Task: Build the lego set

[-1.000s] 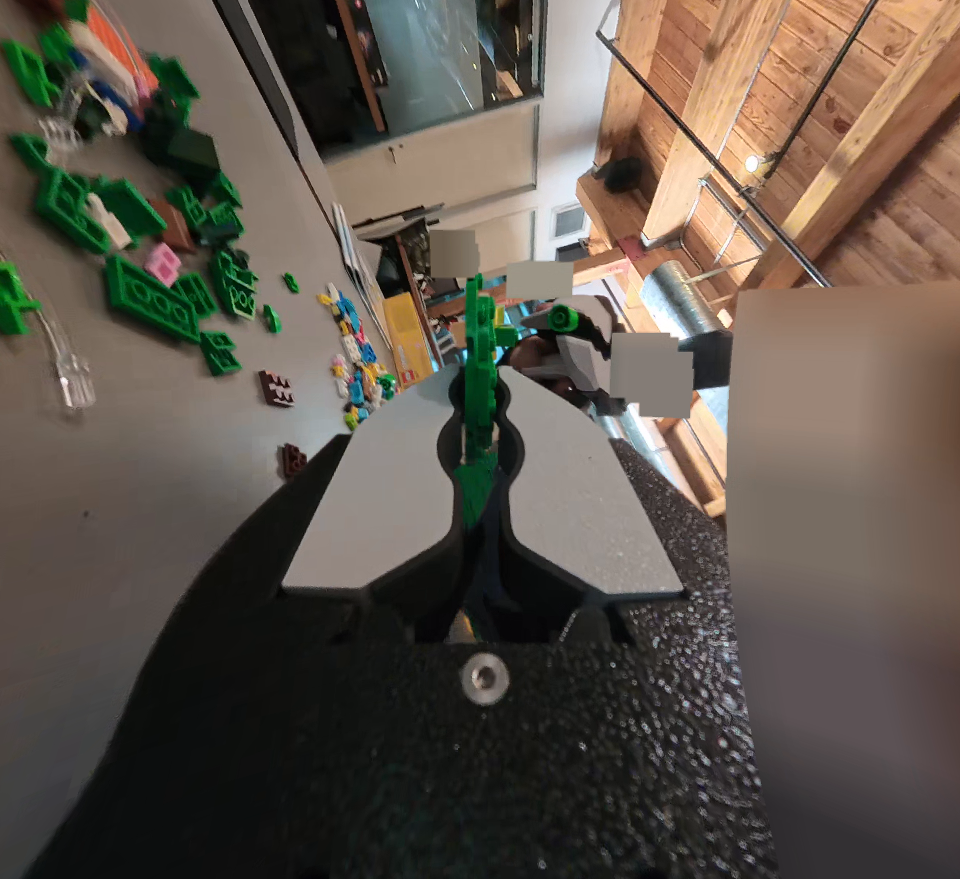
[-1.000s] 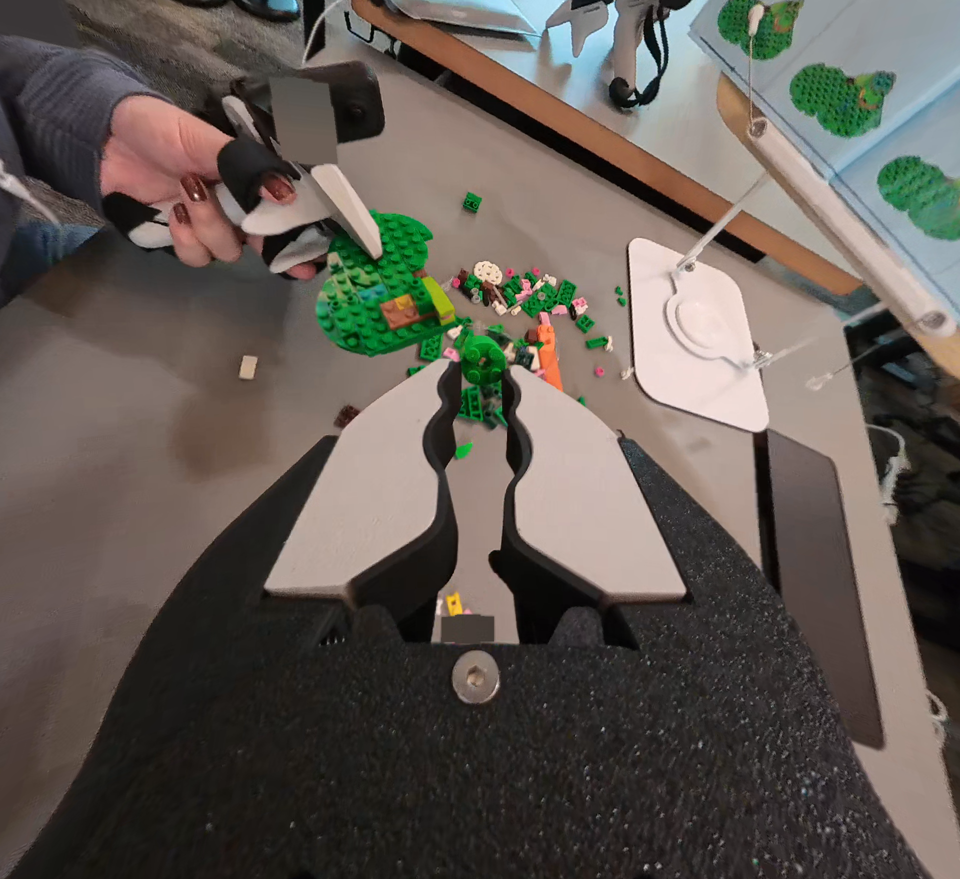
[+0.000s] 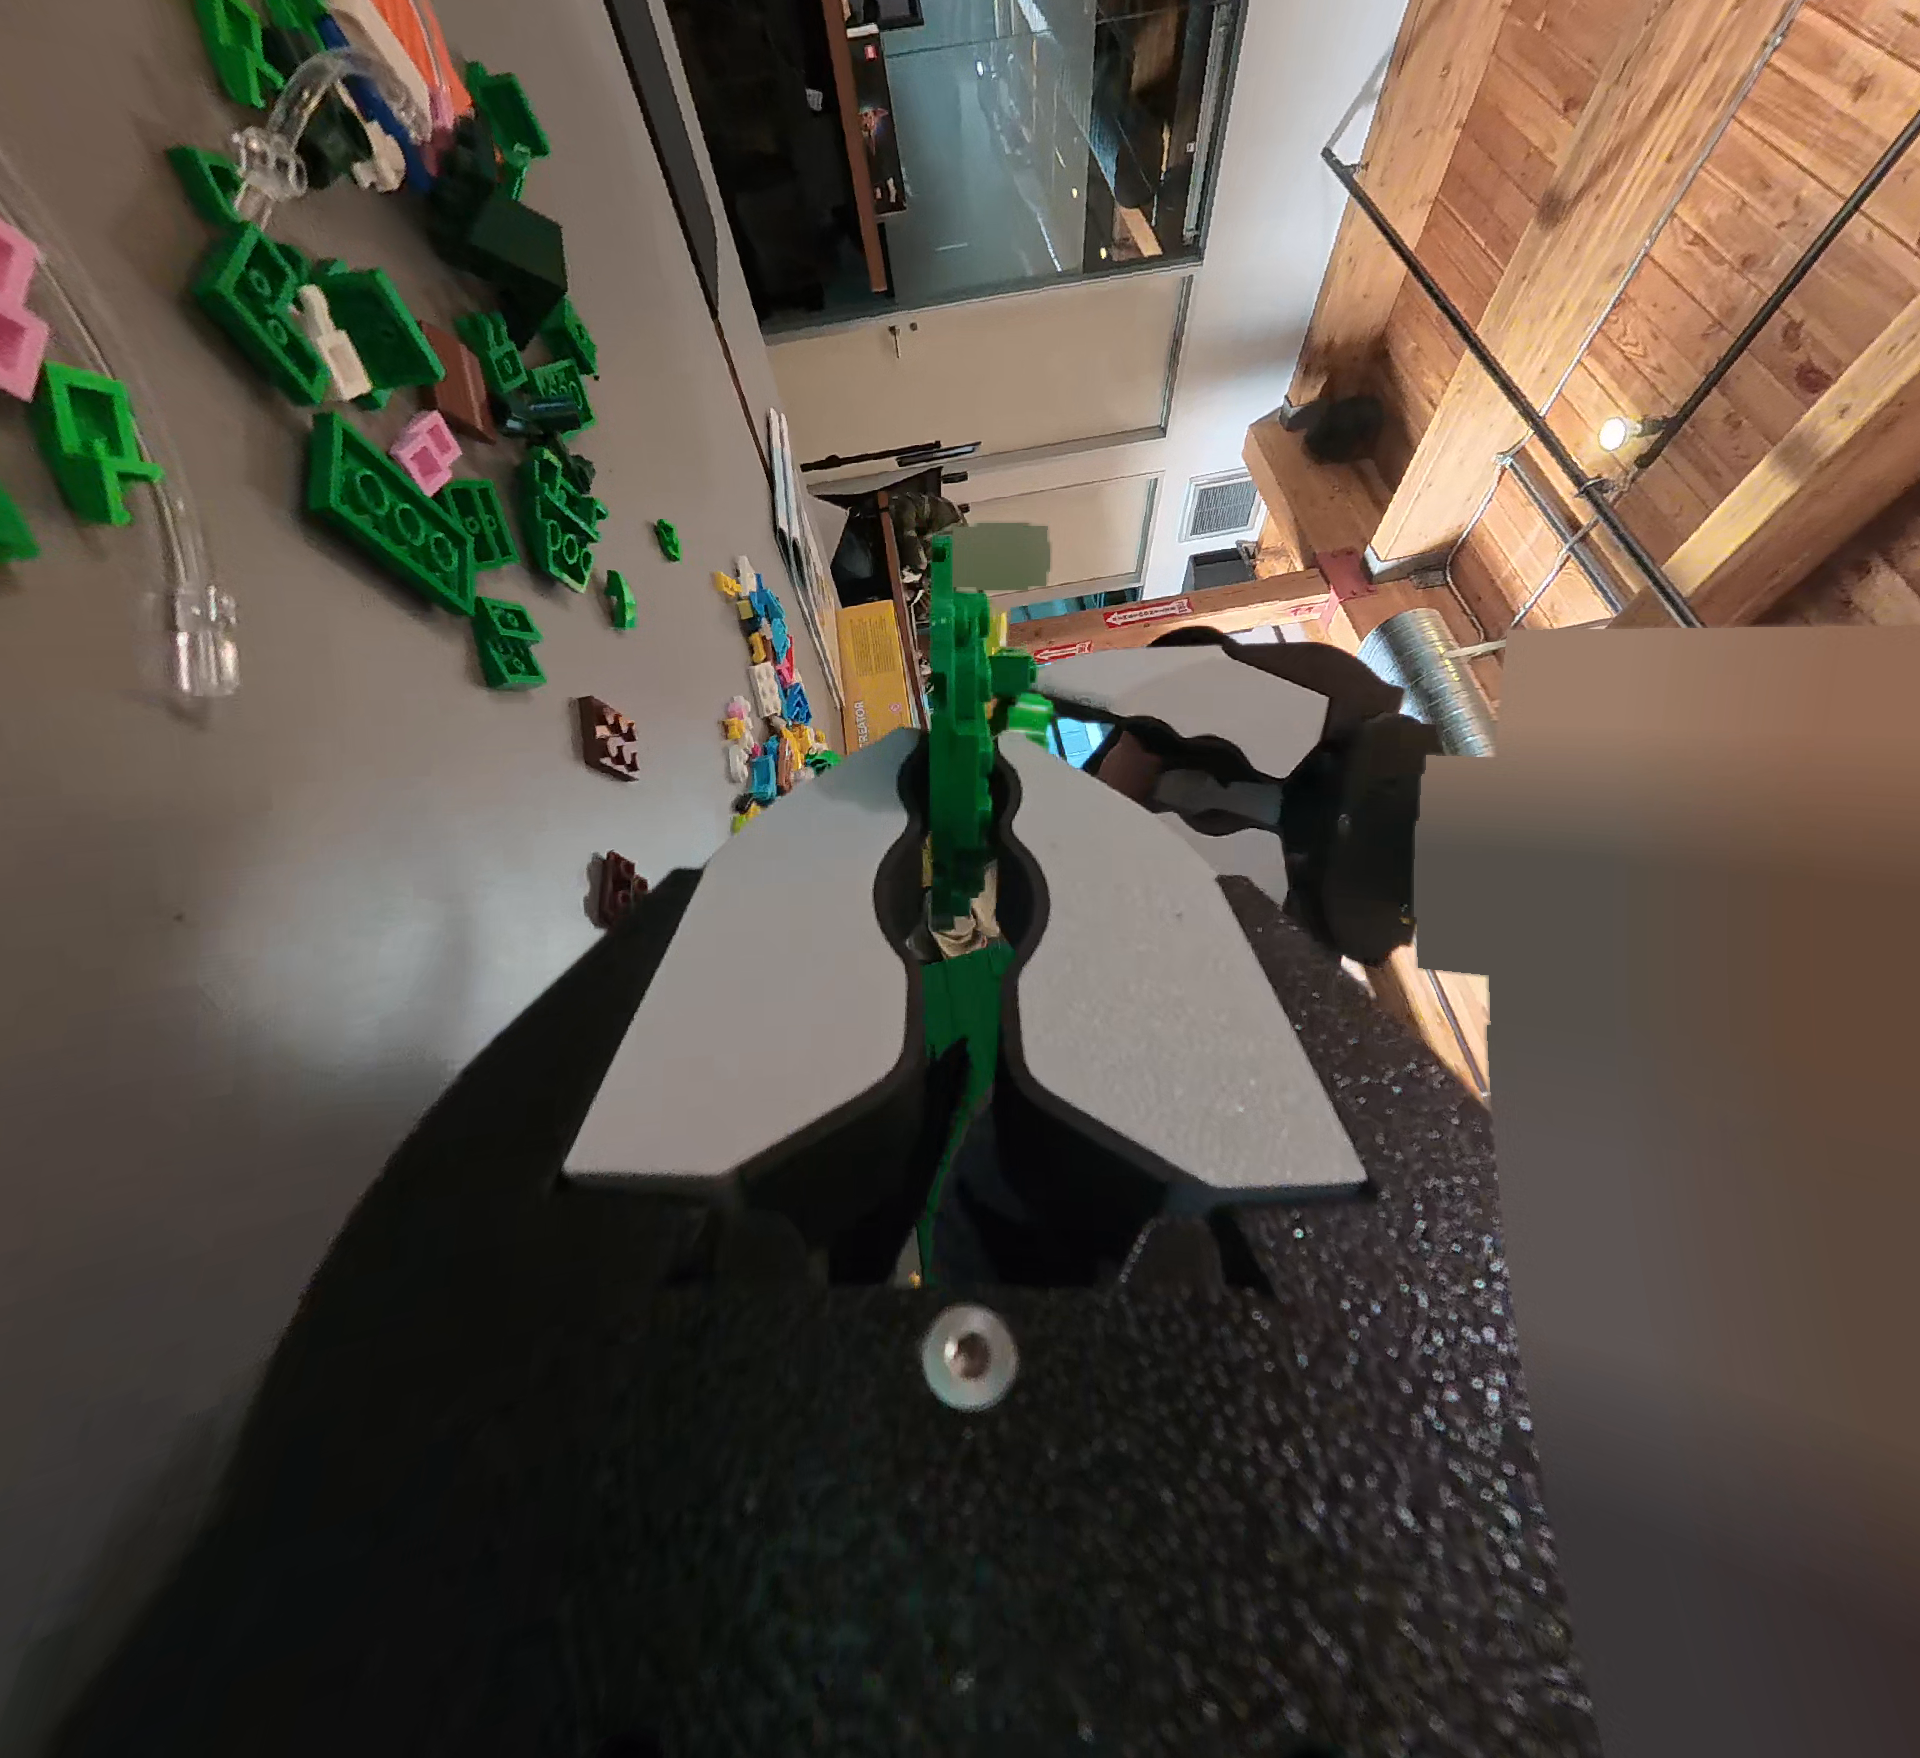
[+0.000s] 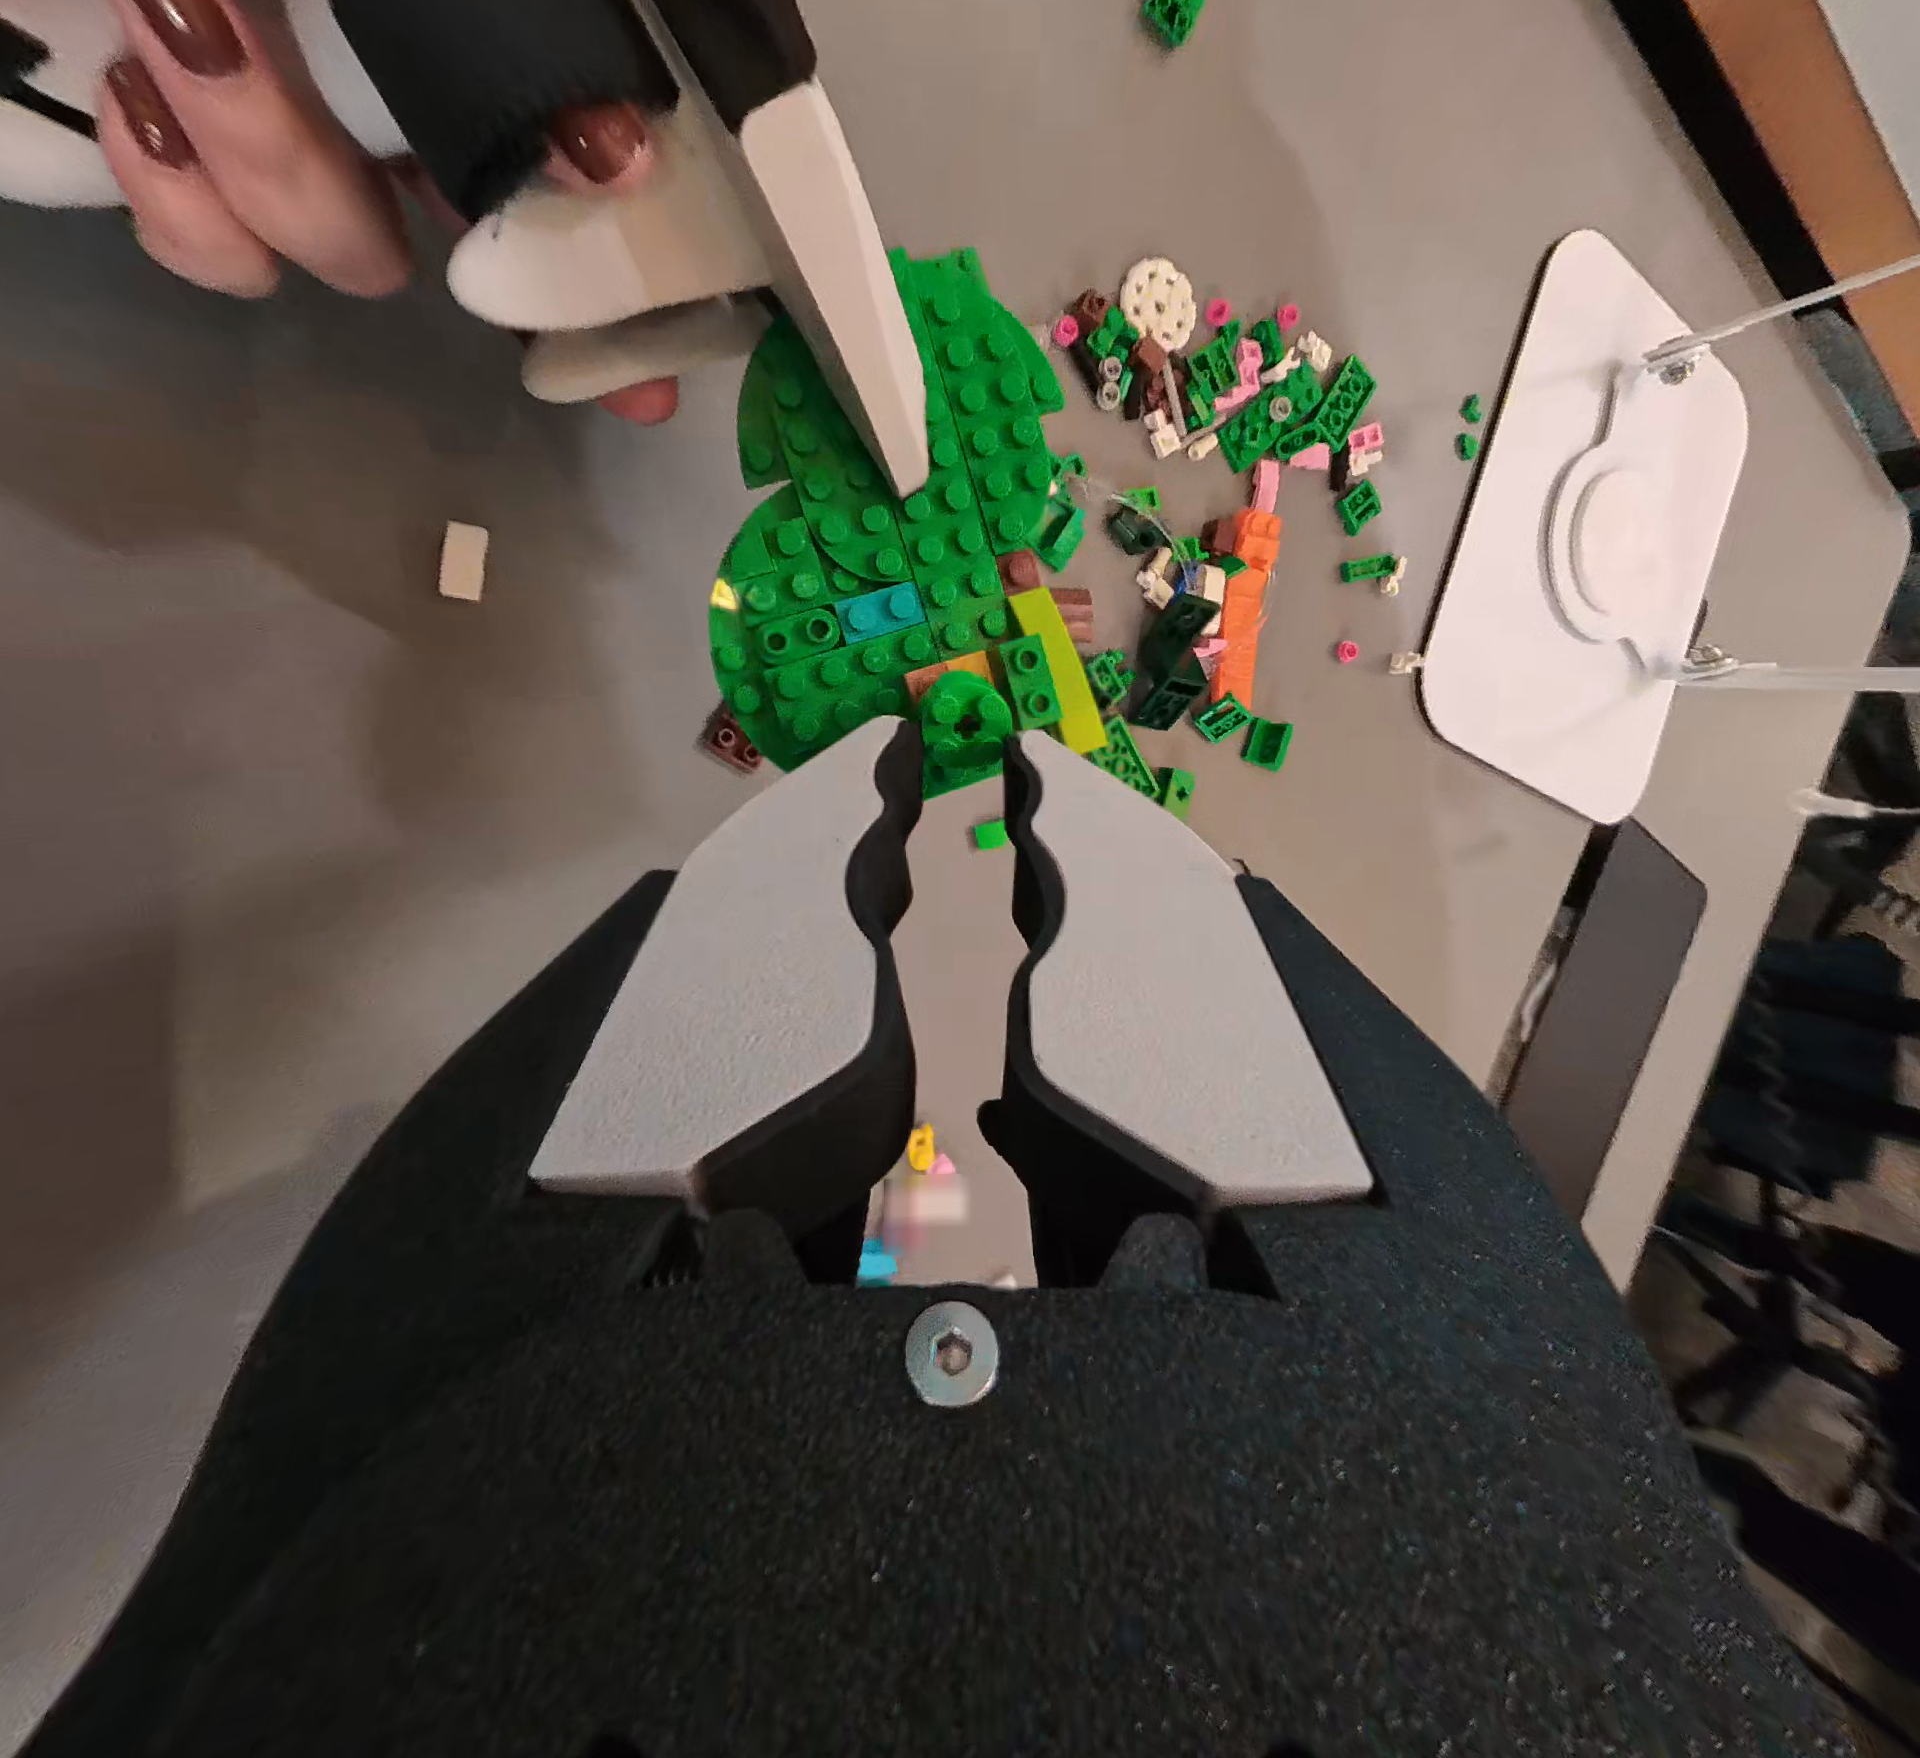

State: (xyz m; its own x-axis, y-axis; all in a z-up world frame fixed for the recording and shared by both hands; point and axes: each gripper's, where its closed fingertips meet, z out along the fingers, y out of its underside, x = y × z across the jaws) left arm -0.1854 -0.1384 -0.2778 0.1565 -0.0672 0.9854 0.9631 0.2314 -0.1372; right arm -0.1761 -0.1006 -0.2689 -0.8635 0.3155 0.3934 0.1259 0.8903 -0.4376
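Grey table (image 4: 312, 773); right gripper (image 4: 961, 747) pinches round green piece (image 4: 961, 719) at green build (image 4: 883, 545)

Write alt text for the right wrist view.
The right gripper pinches a round green piece at the near edge of a green studded Lego base, which the left gripper clamps above the grey table. Loose bricks lie beyond, beside a white stand base.

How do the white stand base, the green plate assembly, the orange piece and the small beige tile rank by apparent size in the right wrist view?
1. Green plate assembly and white stand base: look alike, unranked.
2. Orange piece.
3. Small beige tile.
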